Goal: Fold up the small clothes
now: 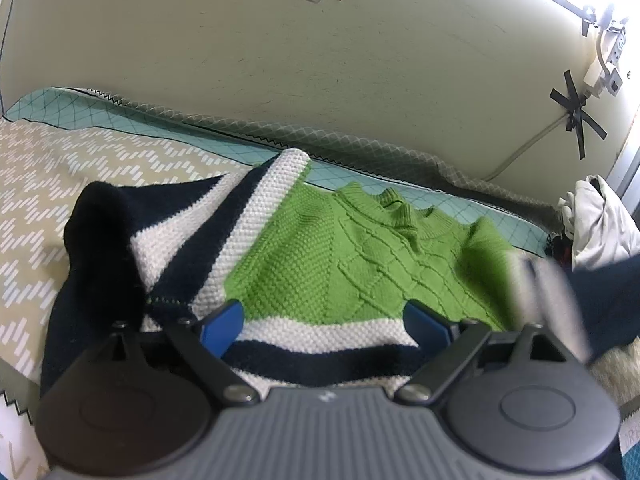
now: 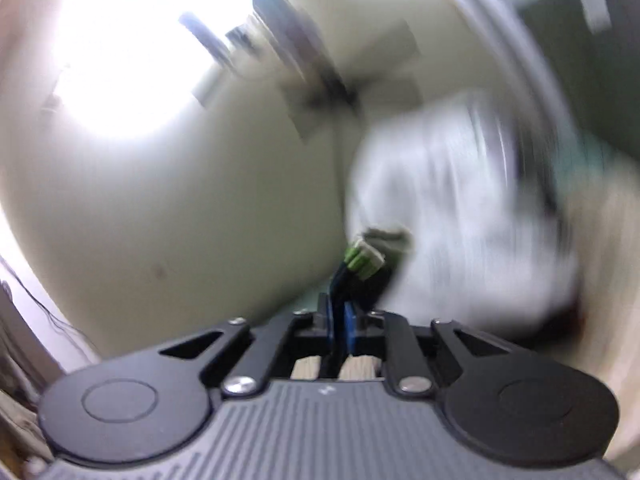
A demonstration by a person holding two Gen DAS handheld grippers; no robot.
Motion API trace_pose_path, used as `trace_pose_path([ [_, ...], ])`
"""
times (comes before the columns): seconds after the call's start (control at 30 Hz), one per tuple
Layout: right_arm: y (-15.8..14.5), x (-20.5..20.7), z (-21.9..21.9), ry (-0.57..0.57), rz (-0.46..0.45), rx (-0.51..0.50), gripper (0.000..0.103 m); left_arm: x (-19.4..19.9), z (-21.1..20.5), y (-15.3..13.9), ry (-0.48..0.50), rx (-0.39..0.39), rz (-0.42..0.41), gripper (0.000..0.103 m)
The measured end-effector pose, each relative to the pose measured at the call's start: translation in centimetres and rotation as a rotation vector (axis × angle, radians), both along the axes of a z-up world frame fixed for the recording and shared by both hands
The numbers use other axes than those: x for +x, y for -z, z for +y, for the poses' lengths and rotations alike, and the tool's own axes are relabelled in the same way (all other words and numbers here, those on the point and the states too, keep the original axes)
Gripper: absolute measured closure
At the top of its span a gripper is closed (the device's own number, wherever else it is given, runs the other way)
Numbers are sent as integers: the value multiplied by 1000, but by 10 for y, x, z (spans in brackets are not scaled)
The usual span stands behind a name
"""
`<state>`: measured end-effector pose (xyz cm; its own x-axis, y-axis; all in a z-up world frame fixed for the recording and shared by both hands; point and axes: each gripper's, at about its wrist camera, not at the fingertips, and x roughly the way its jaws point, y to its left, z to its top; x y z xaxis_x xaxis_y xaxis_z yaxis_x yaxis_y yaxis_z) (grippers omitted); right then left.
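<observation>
A small knitted sweater [image 1: 320, 264], green with white and navy stripes, lies on the bed, its left sleeve folded across the body. My left gripper [image 1: 324, 324] is open just above the sweater's striped hem and holds nothing. My right gripper [image 2: 340, 320] is shut on a thin edge of the sweater [image 2: 362, 266], navy, white and green, lifted up in front of the wall. The right wrist view is heavily blurred. In the left wrist view a blurred grey shape [image 1: 556, 300] crosses the sweater's right side; I cannot tell what it is.
The bed has a beige patterned cover [image 1: 60, 184] and a teal quilted blanket [image 1: 160, 124] along the cream wall [image 1: 320, 60]. A heap of white clothes [image 1: 596, 220] lies at the right. Cables and black tape [image 1: 576, 112] are on the wall.
</observation>
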<state>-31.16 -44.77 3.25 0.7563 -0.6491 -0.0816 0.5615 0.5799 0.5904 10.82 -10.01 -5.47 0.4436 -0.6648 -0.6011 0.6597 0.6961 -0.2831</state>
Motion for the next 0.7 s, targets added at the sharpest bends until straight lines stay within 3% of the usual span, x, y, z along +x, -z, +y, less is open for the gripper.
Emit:
trace_pose_path([
  [0.13,-59,-55,2,262,36,-191,95,1,2,0,0,-7,4,13],
  [0.2,-64,-71,-8,299,37,-164,95,1,3,-1,-2,-12,7,13],
  [0.33,-55,-65,-13,319,79,-122,95,1,12,-5,-17,-52,5,11],
  [0.47,-68,-11,9,168,91,-157,95,6,30,-12,-51,-151,15,11],
  [0.7,-105,161,62,-278,135,-221,95,17,51,-16,-94,-236,30,10],
])
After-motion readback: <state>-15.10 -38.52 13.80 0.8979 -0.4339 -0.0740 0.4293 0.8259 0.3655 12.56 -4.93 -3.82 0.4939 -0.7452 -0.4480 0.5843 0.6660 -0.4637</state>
